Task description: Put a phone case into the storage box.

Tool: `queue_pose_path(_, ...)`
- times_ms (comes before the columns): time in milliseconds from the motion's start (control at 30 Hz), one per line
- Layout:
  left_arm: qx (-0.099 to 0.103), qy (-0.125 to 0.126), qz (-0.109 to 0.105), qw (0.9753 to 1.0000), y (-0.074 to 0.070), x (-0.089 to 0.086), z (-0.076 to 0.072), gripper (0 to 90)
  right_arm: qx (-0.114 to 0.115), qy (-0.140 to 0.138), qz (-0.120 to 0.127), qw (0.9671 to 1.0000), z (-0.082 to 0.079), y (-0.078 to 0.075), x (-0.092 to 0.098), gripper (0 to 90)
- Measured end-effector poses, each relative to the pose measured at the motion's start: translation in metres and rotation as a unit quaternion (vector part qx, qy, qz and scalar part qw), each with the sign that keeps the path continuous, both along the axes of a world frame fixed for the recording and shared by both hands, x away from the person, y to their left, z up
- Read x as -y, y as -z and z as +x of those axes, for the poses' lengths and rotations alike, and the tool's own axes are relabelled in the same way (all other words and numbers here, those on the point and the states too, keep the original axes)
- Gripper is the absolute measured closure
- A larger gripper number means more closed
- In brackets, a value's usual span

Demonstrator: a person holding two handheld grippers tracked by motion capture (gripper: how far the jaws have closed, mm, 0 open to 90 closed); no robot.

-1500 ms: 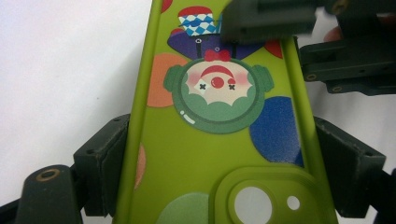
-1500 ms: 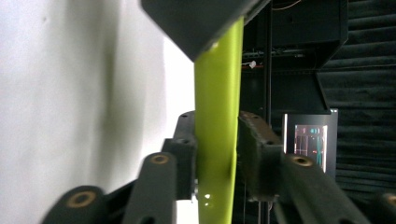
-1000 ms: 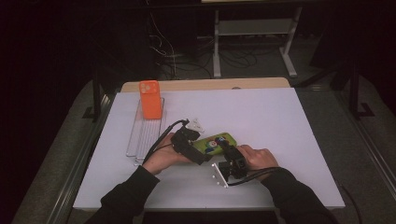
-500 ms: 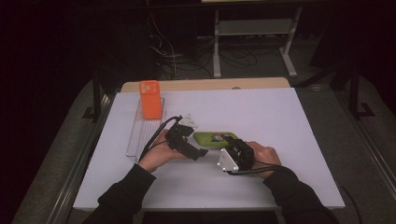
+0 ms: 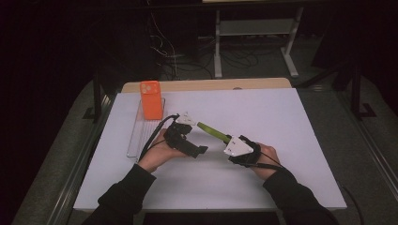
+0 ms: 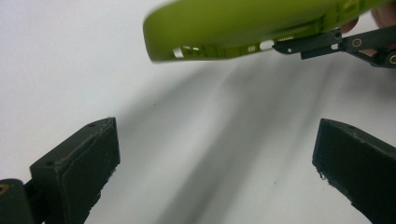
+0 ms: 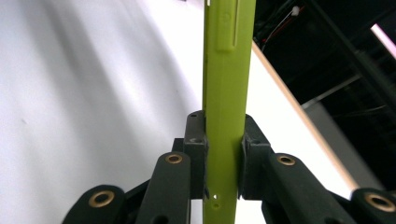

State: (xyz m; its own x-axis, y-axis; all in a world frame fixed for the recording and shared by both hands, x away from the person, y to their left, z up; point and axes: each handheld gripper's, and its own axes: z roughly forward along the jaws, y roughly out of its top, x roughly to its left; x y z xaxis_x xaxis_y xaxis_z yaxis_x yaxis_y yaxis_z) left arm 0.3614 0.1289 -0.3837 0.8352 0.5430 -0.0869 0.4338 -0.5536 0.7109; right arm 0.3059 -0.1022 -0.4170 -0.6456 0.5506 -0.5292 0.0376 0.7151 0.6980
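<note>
A lime-green phone case (image 5: 213,132) hangs edge-on over the middle of the white table (image 5: 291,117). My right gripper (image 5: 228,139) is shut on its near end. In the right gripper view the case (image 7: 227,70) stands upright between the two closed jaws (image 7: 223,135). My left gripper (image 5: 202,150) is just left of the case and stands open, with only bare table between its jaws (image 6: 215,140). In that view the green case (image 6: 243,28) floats above and beyond the jaws, apart from them.
An orange phone case (image 5: 151,99) stands upright at the far end of a clear plastic rack (image 5: 136,140) on the table's left side. A wooden strip (image 5: 206,85) runs along the far edge. Dark floor and cables lie beyond.
The green case went from lying flat under both grippers to hanging edge-on in my right gripper. My hands moved apart, and the left gripper came off the case.
</note>
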Motion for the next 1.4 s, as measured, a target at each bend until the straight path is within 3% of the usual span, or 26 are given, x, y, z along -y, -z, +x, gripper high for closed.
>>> queue_pose_path(200,0.002,0.004,0.003,1.0000,-0.001,-0.001,0.001,0.4,-0.056,0.013,0.063,0.9964,0.004,-0.003,0.003,75.7)
queue_pose_path(367,0.002,0.000,-0.004,1.0000,-0.003,-0.003,0.002,0.5,-0.101,0.022,0.113,0.9882,0.009,-0.005,0.007,75.7)
queue_pose_path(600,-0.006,-0.013,-0.028,0.9995,-0.006,-0.004,0.004,0.4,-0.166,0.035,0.179,0.9691,0.016,-0.005,0.013,75.8)
queue_pose_path(633,-0.006,-0.017,-0.033,0.9993,-0.007,-0.003,0.004,0.4,-0.174,0.037,0.189,0.9657,0.017,-0.005,0.014,75.9)
queue_pose_path(700,-0.007,-0.019,-0.039,0.9990,-0.008,-0.003,0.006,0.5,-0.196,0.038,0.224,0.9540,0.019,-0.005,0.015,75.9)
queue_pose_path(767,-0.007,-0.026,-0.053,0.9982,-0.009,-0.001,0.009,0.5,-0.210,0.038,0.243,0.9462,0.021,-0.004,0.016,75.9)
queue_pose_path(800,-0.007,-0.028,-0.057,0.9979,-0.010,0.000,0.010,0.5,-0.216,0.038,0.252,0.9425,0.021,-0.004,0.017,75.9)
queue_pose_path(867,-0.012,-0.037,-0.082,0.9959,-0.012,0.003,0.012,0.4,-0.220,0.037,0.262,0.9390,0.021,-0.004,0.017,75.9)
queue_pose_path(1000,-0.017,-0.035,-0.106,0.9936,-0.016,0.008,0.016,0.4,-0.229,0.039,0.266,0.9356,0.020,-0.003,0.016,75.9)
queue_pose_path(1067,-0.023,-0.035,-0.122,0.9917,-0.017,0.011,0.017,0.4,-0.225,0.038,0.265,0.9369,0.021,-0.002,0.015,75.9)
queue_pose_path(1133,-0.019,-0.034,-0.122,0.9917,-0.018,0.014,0.020,0.4,-0.223,0.033,0.264,0.9378,0.020,-0.002,0.015,75.9)
queue_pose_path(1233,-0.016,-0.039,-0.130,0.9906,-0.021,0.019,0.025,0.4,-0.226,0.033,0.267,0.9361,0.019,-0.003,0.014,75.9)
queue_pose_path(1333,-0.014,-0.031,-0.134,0.9904,-0.022,0.024,0.028,0.4,-0.222,0.029,0.265,0.9378,0.020,-0.004,0.014,75.9)
queue_pose_path(1400,-0.017,-0.026,-0.139,0.9898,-0.021,0.028,0.030,0.4,-0.224,0.029,0.269,0.9362,0.018,-0.004,0.013,75.9)
